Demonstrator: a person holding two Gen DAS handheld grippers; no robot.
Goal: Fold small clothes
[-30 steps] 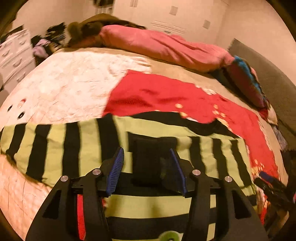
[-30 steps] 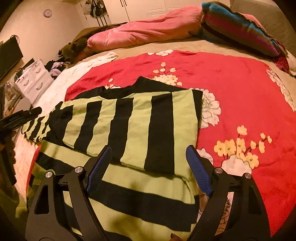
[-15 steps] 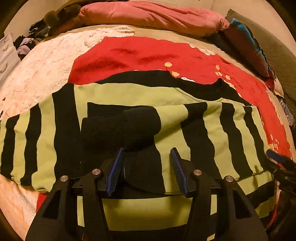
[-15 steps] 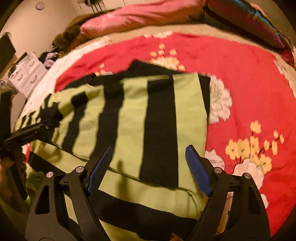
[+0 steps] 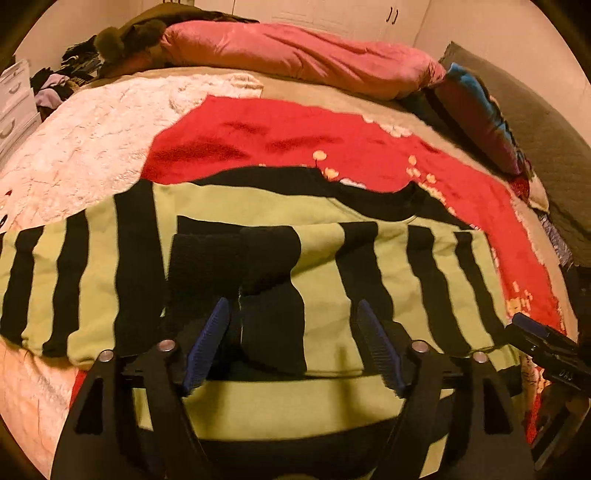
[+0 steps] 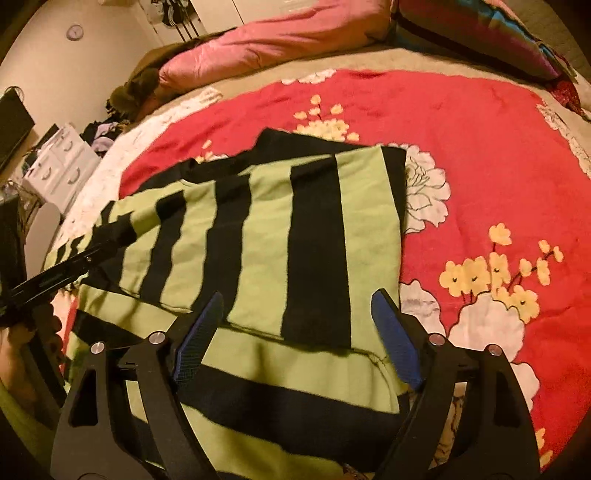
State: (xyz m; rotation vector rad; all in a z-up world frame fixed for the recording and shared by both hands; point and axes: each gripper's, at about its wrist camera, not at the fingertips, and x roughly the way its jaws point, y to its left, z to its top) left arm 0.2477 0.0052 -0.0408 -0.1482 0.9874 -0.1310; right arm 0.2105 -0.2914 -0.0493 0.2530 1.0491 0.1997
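A green-and-black striped sweater [image 5: 236,206] is spread on a red floral blanket [image 6: 480,155] that covers the bed, with a pink duvet [image 5: 303,55] bunched at the 12 o'clock edge of both views. In the left wrist view the sweater fills the lower half, one sleeve reaching out toward 9 o'clock and the other sleeve [image 5: 388,266] folded across the body, its black cuff lying near the centre. The left gripper [image 5: 293,345] is seen at 6 o'clock, its blue-padded jaws spread wide apart above the fabric with nothing held between them. In the right wrist view the folded sleeve is laid over the body from centre toward 9 o'clock, and the right gripper [image 6: 304,338] is likewise held at 6 o'clock with its jaws parted wide and nothing gripped. A striped pillow [image 6: 480,33] is seen at 1 o'clock there, and a white chest of drawers [image 6: 59,166] at 9 o'clock
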